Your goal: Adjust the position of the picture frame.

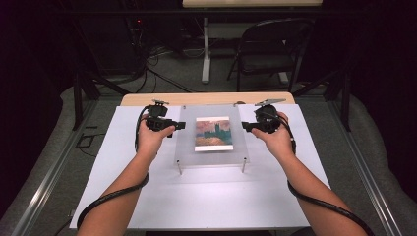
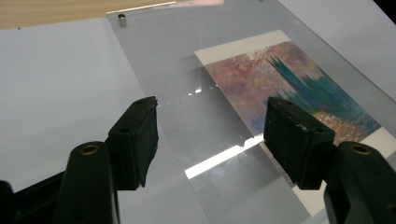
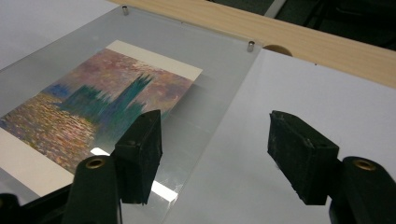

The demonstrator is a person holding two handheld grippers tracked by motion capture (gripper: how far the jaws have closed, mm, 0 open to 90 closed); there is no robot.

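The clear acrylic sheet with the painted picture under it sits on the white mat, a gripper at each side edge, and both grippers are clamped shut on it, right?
Not quite. Left gripper and right gripper flank the acrylic sheet, but each gripper view shows its jaws open.

Readable text: none on anything in sight.
Picture [image 1: 213, 133] under the clear sheet [image 1: 187, 142]: painted colours, no caption, signature or number that I can make out.
White border of the picture: blank.
White bench cover [image 1: 206, 196]: no marks or labels.
Gripper bodies: no brand or lettering legible.
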